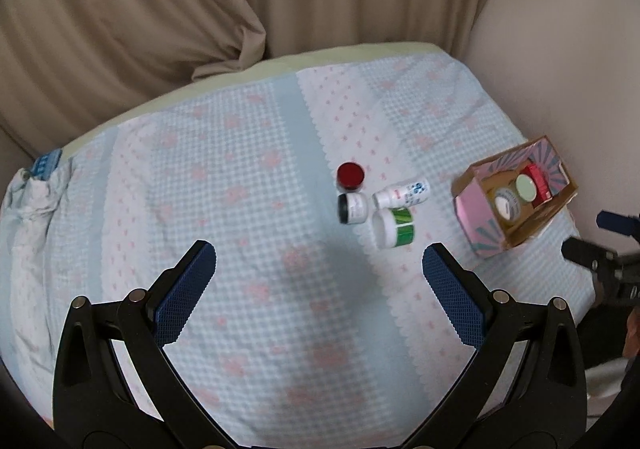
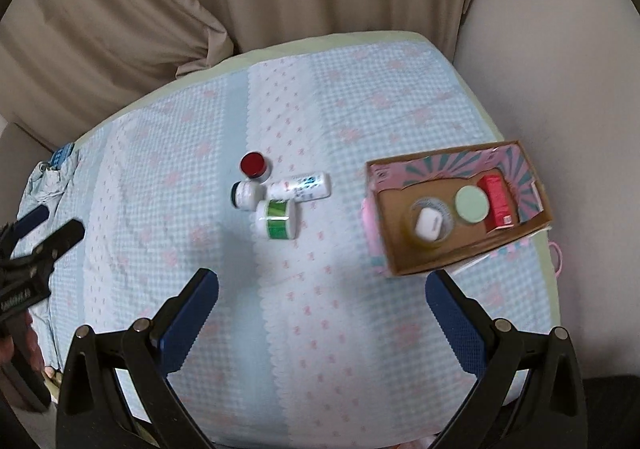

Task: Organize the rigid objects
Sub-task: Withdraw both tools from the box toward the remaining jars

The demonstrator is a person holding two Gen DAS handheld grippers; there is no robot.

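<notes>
1. Both hand-held grippers, left (image 1: 319, 269) and right (image 2: 322, 297), hang released and empty.
2. Four containers lie clustered mid-bed; the box (image 2: 404, 261) sits right.
3. Best approach: straddle the green-labelled jar (image 2: 276, 219) squarely, avoiding its neighbours.

4 containers (image 1: 374, 205) beside box (image 1: 476, 185)

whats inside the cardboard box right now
The box holds a jar with a pale green lid, a red carton and an amber jar with a white object on top. Anything beneath them is hidden.
</notes>
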